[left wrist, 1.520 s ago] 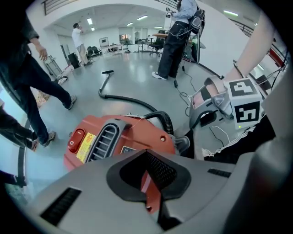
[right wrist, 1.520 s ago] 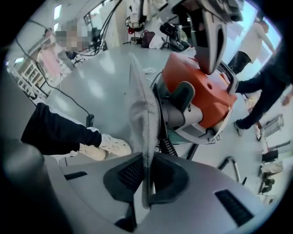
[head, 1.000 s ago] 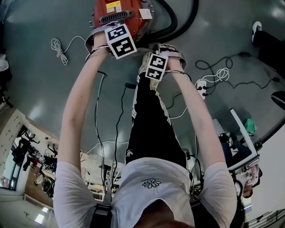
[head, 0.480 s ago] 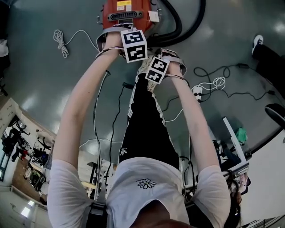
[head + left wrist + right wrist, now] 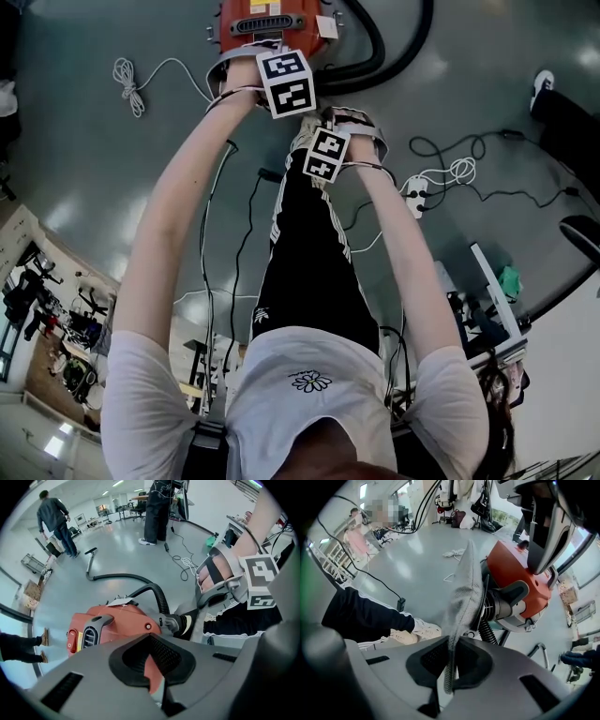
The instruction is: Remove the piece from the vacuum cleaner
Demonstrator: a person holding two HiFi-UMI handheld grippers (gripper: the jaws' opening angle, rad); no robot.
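The right gripper (image 5: 449, 667) has its jaws closed on the near edge of a grey mesh fabric piece (image 5: 464, 592). The piece stands edge-on and rises from the jaws in front of the black round end of the orange vacuum cleaner (image 5: 515, 573), where the ribbed black hose (image 5: 487, 631) joins it. The left gripper (image 5: 154, 686) hovers over the vacuum cleaner's near end, its jaws narrowly apart with nothing between them and the orange body showing through the gap. The vacuum cleaner sits on the grey floor (image 5: 112, 169), far from the person's shoe (image 5: 419, 629). A white power strip (image 5: 417, 195) lies to the right.
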